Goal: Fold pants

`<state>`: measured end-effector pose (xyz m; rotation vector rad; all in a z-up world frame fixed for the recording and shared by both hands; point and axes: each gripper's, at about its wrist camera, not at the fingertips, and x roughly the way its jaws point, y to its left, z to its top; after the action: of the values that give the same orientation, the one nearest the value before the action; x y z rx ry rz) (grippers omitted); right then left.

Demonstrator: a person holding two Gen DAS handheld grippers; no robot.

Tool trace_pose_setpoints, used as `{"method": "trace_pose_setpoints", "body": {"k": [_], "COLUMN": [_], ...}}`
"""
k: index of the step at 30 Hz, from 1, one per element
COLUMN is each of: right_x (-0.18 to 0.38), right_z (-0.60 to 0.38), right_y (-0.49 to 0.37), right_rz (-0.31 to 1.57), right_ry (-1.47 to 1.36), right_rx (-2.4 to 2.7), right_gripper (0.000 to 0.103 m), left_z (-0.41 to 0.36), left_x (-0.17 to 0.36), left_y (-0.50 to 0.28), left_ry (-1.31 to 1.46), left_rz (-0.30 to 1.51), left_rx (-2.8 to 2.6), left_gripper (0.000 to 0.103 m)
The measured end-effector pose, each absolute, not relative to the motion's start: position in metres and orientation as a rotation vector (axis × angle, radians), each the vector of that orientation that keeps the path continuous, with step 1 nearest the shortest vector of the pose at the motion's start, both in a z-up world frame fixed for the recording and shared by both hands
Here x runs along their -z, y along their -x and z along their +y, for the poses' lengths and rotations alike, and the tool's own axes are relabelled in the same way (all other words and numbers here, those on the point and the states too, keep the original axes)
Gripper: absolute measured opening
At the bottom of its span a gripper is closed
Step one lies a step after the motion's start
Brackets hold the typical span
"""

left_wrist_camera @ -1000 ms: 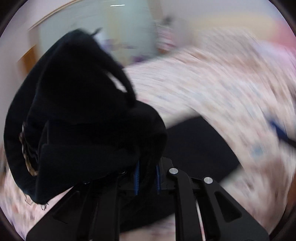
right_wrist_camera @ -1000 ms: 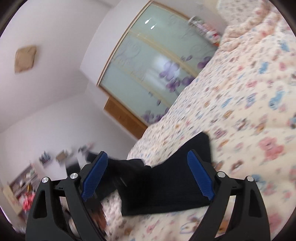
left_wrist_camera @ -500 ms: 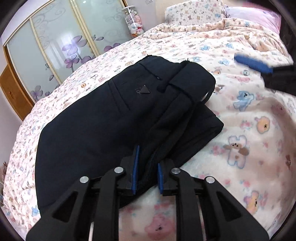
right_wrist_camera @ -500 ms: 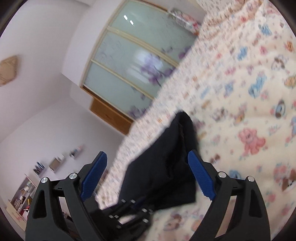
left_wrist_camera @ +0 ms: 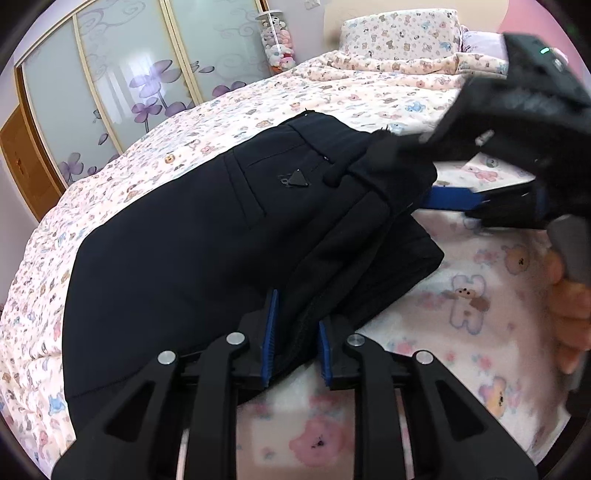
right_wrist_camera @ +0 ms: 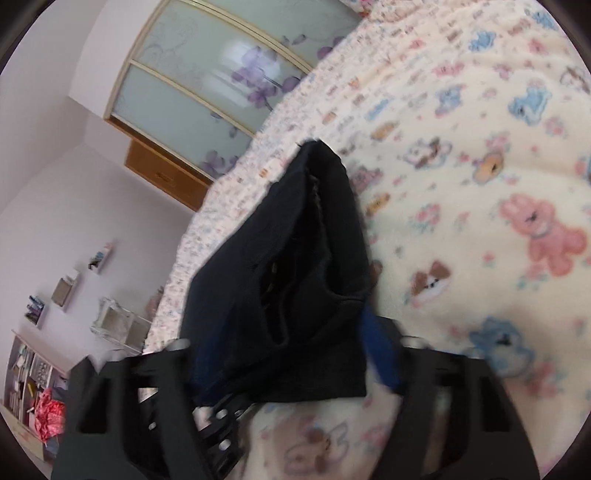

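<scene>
surface: bed (left_wrist_camera: pixel 369 92) with cream bear-print cover | on it: black pants (left_wrist_camera: pixel 192 236) folded, lying across the middle toward the near edge | pillow (left_wrist_camera: pixel 399 31) in matching print at the far head end

No legible text or labels anywhere.

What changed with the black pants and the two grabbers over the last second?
The pants, bunched in the air a second ago, now lie folded on the bed. The right gripper, open and apart before, has come in to the waistband corner, its fingers around the cloth; its grip is too blurred to judge. The left gripper stays shut on the near edge of the pants. The bed cover looks unmoved.
</scene>
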<state>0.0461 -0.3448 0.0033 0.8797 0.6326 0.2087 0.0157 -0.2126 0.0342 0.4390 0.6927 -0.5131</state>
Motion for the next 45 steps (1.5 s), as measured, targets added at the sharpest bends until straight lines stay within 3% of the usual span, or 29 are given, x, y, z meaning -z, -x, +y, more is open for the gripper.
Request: {"method": "trace_pose_setpoints", "body": {"k": [3, 5, 7, 11, 13, 19, 20, 21, 23, 27, 31, 36, 38, 40, 45], "right_x": [0.000, -0.006, -0.013, -0.025, -0.026, 0.005, 0.005, -0.002, -0.020, -0.061, -0.069, -0.022, 0.000, 0.002, -0.029], "right_z": [-0.348, -0.347, -0.345, -0.339, -0.335, -0.352, -0.355, -0.355, -0.355, -0.353, -0.331, -0.323, -0.342, -0.351, -0.335], "right_y": [-0.045, -0.039, -0.034, -0.024, -0.020, -0.024, -0.022, -0.019, -0.006, 0.017, -0.007, -0.038, -0.039, -0.036, -0.016], "right_rz": [0.603, 0.577, 0.553, 0.505, 0.496, 0.641, 0.652, 0.647, 0.572, 0.326, 0.357, 0.620, 0.631, 0.633, 0.532], "right_ry": [-0.901, -0.880, -0.862, -0.913, -0.932, -0.964, -0.983, -0.957, -0.868, -0.750, -0.795, -0.786, -0.922, -1.002, -0.831], "right_rx": [-0.219, -0.235, -0.257, -0.366, -0.405, -0.258, -0.264, -0.237, -0.184, -0.191, -0.458, -0.320, -0.348, -0.393, -0.373], "right_gripper": [0.034, 0.030, 0.029, 0.028, 0.028, 0.029, 0.040, 0.043, 0.054, 0.054, 0.066, 0.063, 0.054, 0.053, 0.077], "left_z": [-0.206, -0.197, -0.180, -0.139, -0.112, -0.061, -0.056, -0.051, -0.044, -0.040, -0.058, -0.077, -0.068, -0.058, -0.058], "left_x": [-0.037, -0.041, -0.049, -0.066, -0.074, -0.082, -0.083, -0.084, -0.087, -0.096, -0.102, -0.076, -0.047, -0.035, -0.039], "left_y": [-0.011, -0.003, 0.007, 0.016, 0.013, -0.004, -0.007, -0.008, -0.011, -0.023, -0.036, -0.076, -0.098, -0.099, -0.089], "left_ry": [-0.407, -0.362, -0.281, -0.145, -0.059, 0.069, 0.090, 0.112, 0.153, 0.196, 0.217, 0.193, 0.245, 0.305, 0.263], "left_rz": [0.697, 0.700, 0.675, 0.614, 0.585, 0.589, 0.596, 0.600, 0.597, 0.570, 0.578, 0.717, 0.857, 0.846, 0.797], "left_rx": [0.534, 0.561, 0.577, 0.561, 0.520, 0.376, 0.370, 0.366, 0.364, 0.393, 0.461, 0.350, 0.289, 0.321, 0.294], "left_gripper": [0.026, 0.040, 0.073, 0.078, 0.086, 0.090, 0.092, 0.094, 0.097, 0.101, 0.101, 0.101, 0.100, 0.101, 0.101]}}
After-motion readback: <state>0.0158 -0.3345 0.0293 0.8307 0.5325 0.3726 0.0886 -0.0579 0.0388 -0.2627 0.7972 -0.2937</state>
